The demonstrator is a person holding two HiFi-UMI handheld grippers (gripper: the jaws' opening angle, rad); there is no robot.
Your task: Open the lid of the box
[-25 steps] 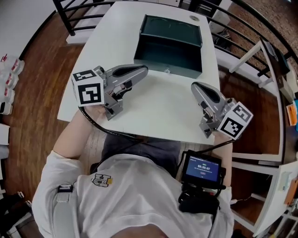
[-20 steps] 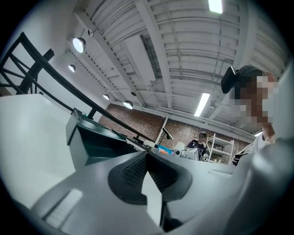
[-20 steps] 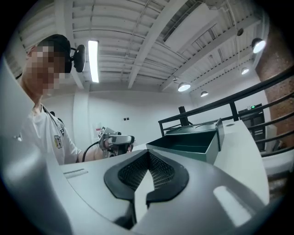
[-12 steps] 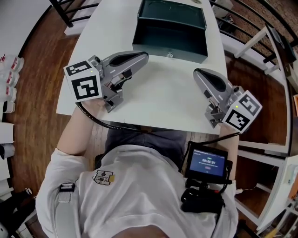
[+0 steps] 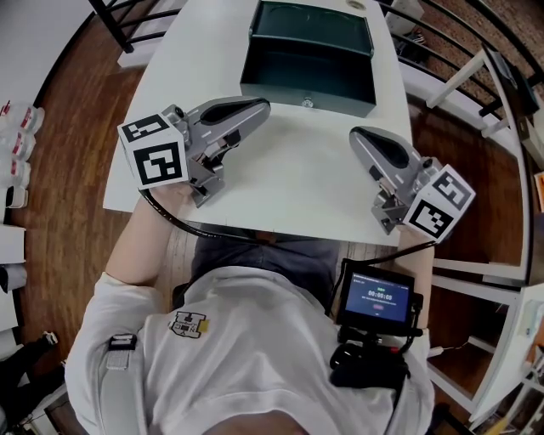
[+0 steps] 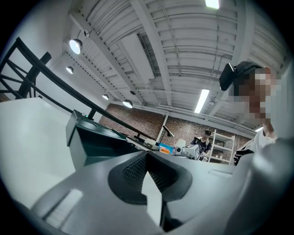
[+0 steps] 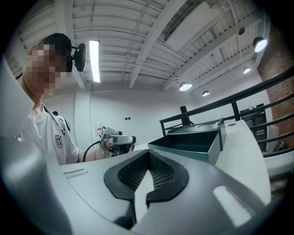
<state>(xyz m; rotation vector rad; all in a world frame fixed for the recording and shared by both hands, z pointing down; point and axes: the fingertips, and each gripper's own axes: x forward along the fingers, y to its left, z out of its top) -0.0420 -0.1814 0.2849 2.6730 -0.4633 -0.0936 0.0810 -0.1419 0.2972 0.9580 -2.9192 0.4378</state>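
**Both grippers clenched and empty, box open on the table**

The left gripper (image 5: pixel 262 110) is low over the white table (image 5: pixel 289 191). Its jaws are pressed together with nothing between them, and its tip points toward the box, just short of the near left corner. The dark green box (image 5: pixel 306 81) sits at the table's far edge, with its lid (image 5: pixel 314 25) standing open behind it. The right gripper (image 5: pixel 359 138) is likewise clenched on nothing, near the box's right front corner but apart from it.
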